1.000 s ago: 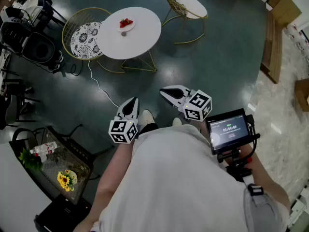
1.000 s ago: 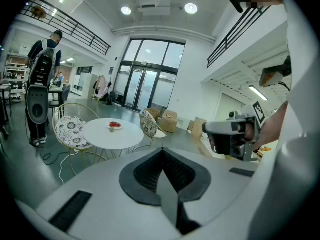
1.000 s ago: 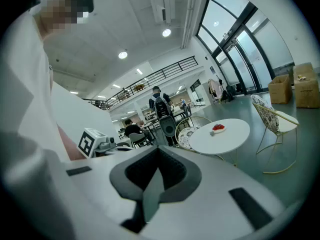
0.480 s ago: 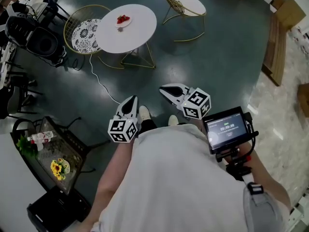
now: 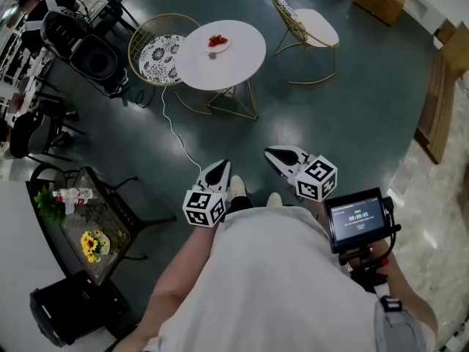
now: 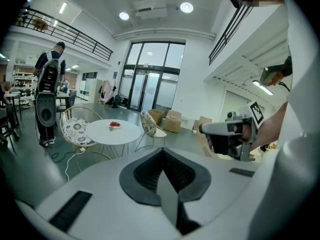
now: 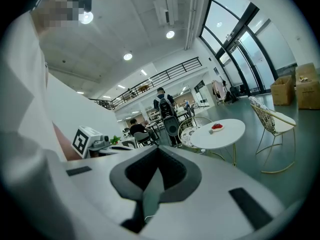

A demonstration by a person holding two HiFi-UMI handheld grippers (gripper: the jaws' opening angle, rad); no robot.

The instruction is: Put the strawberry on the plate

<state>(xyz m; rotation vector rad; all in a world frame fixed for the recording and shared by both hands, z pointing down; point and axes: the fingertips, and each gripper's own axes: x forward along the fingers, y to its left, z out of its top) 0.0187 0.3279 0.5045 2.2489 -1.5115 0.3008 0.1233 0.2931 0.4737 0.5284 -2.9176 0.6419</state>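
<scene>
Red strawberries [image 5: 217,41] lie on a small white plate [image 5: 221,47] on a round white table [image 5: 234,59], a few steps ahead of me across the dark floor. The same strawberries [image 6: 115,124] [image 7: 216,126] show far off in both gripper views. My left gripper [image 5: 219,169] and right gripper [image 5: 274,153] are held close to the person's body, well short of the table. Both are shut with nothing in them, as seen along the left gripper [image 6: 161,151] and the right gripper [image 7: 159,149].
Gold wire chairs stand beside the table, one with a patterned cushion [image 5: 160,50], one to the right [image 5: 309,25]. A white cable [image 5: 178,136] trails on the floor. Black equipment [image 5: 92,54] is at left, a flower table [image 5: 91,243] near left. A monitor [image 5: 358,218] rides by the right hand.
The head view has swung, so the table and plate sit further right in the picture. Both grippers stay shut and close to the body, shifted slightly right.
</scene>
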